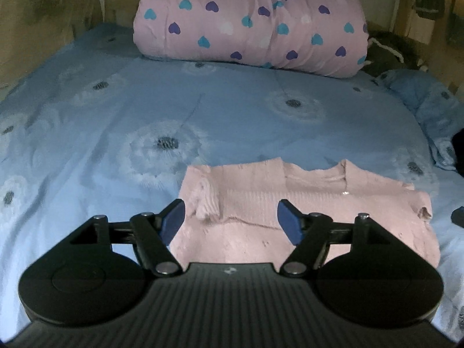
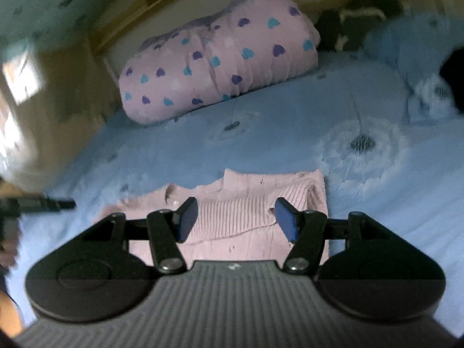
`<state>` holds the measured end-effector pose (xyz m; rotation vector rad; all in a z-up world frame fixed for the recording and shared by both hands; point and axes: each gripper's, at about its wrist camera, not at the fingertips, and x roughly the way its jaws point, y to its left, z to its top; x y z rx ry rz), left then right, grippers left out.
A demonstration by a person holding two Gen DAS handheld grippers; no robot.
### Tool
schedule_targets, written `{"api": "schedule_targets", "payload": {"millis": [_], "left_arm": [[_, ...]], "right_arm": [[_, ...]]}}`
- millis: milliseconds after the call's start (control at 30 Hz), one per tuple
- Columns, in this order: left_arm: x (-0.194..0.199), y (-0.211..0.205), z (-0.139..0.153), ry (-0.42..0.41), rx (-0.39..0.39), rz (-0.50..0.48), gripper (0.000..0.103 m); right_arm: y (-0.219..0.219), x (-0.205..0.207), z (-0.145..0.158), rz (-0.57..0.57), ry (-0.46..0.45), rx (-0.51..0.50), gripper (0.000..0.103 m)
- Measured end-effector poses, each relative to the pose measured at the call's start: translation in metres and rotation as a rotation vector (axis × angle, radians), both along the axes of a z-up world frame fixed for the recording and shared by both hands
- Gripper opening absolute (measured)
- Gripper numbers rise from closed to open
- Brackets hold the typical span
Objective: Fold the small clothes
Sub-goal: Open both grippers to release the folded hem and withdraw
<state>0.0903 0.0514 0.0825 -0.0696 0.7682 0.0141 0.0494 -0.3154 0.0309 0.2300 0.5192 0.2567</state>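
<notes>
A small pink knitted sweater lies folded on the blue flowered bedsheet, sleeves turned in over the body. My left gripper is open and empty, hovering over the sweater's near left part. In the right wrist view the same sweater lies under my right gripper, which is open and empty above its near right part. The left gripper's tip shows at the left edge of the right wrist view.
A rolled pink duvet with hearts lies across the head of the bed. A blue pillow and dark clothing sit at the far right. A wall runs along the left.
</notes>
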Motion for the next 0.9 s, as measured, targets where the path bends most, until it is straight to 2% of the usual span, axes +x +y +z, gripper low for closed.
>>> {"api": "schedule_targets", "payload": {"millis": [133, 233, 400, 533, 733, 833, 900], "left_arm": [[-0.007, -0.002, -0.012, 0.001, -0.021, 0.018, 0.075], [-0.001, -0.008, -0.024, 0.008, 0.001, 0.008, 0.075], [0.019, -0.009, -0.042, -0.018, 0.03, 0.024, 0.075], [0.039, -0.007, -0.055, 0.019, 0.036, 0.02, 0.073], [0.056, 0.003, -0.074, 0.047, -0.007, 0.032, 0.07], [0.064, 0.013, -0.087, 0.069, -0.036, 0.071, 0.07], [0.068, 0.021, -0.095, 0.077, -0.084, 0.091, 0.07]], "right_arm": [[0.02, -0.011, 0.002, 0.017, -0.034, -0.121, 0.062], [0.033, -0.011, -0.004, 0.05, -0.045, -0.174, 0.062], [0.066, 0.008, -0.019, 0.149, -0.049, -0.278, 0.062], [0.097, 0.026, -0.033, 0.243, -0.053, -0.306, 0.061], [0.145, 0.047, -0.056, 0.384, -0.065, -0.431, 0.06], [0.159, 0.053, -0.066, 0.406, -0.083, -0.489, 0.06], [0.164, 0.056, -0.071, 0.411, -0.093, -0.511, 0.06]]}}
